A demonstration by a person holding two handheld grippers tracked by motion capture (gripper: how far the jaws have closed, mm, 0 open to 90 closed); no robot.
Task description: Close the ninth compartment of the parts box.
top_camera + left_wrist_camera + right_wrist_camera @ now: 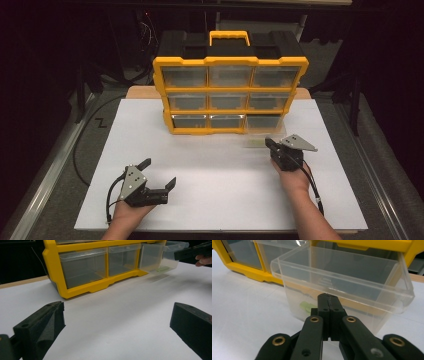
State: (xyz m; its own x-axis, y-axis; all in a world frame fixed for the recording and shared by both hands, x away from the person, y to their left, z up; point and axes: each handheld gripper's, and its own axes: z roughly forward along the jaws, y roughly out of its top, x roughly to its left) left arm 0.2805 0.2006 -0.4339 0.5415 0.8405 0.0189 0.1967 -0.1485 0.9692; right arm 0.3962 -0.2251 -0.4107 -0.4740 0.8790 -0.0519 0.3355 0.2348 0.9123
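A yellow and black organizer with clear drawers stands at the back of the white table. Its bottom right drawer is pulled out toward me. A small pale green piece lies inside it. My right gripper is shut, its tips against the drawer's front wall, and I see nothing between the pads. My left gripper rests near the front left of the table, open, with only bare table between its jaws.
The other drawers sit pushed in and look empty. A wooden board shows behind the table top. Black cables run on the floor at the left. Bare white surface lies between the two grippers.
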